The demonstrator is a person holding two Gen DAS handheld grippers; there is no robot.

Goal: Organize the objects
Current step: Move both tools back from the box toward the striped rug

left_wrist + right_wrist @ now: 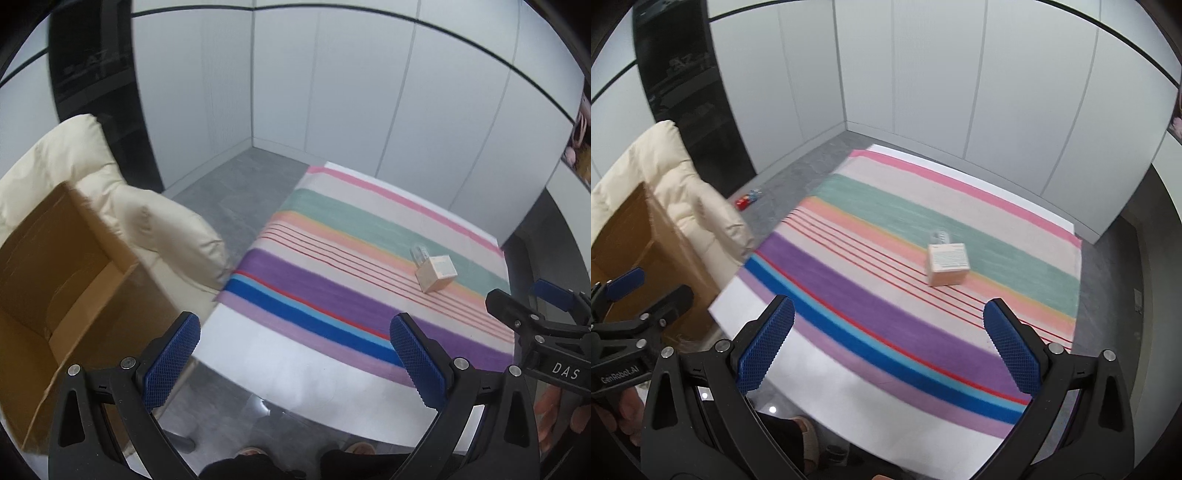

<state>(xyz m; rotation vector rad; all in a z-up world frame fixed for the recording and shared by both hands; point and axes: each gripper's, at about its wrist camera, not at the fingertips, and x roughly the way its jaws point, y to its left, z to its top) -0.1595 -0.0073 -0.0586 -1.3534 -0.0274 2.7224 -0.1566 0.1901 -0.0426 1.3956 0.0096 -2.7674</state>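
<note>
Striped cloth [886, 295] in pink, green, peach, purple and blue covers the table, and on it, right of centre in the right wrist view, sits a small pale box [947, 265] with a little clear item [940, 236] touching its far side; what that item is cannot be told.

The right gripper [888, 343] is released, its blue pads [764, 350] spread wide and holding nothing. The box lies ahead of it and a little to the right of its centre line, up the frame from the fingertips and well apart from them.

In the left wrist view the left gripper [295, 362] is likewise released and empty, and the box [436, 274] appears far over to the right of the frame, so the right hand looks the nearer one. The box is close to cubic, with no clear long axis, sitting slightly turned relative to the stripes.

A brown cardboard box [66, 280] stands open at the left of the frame, resting against a cream cushioned chair [122, 199], probably where things are to go. Nothing lies on the cloth between the right gripper and the pale box. A small red and blue object [748, 199] lies on the grey floor beyond the chair.
</note>
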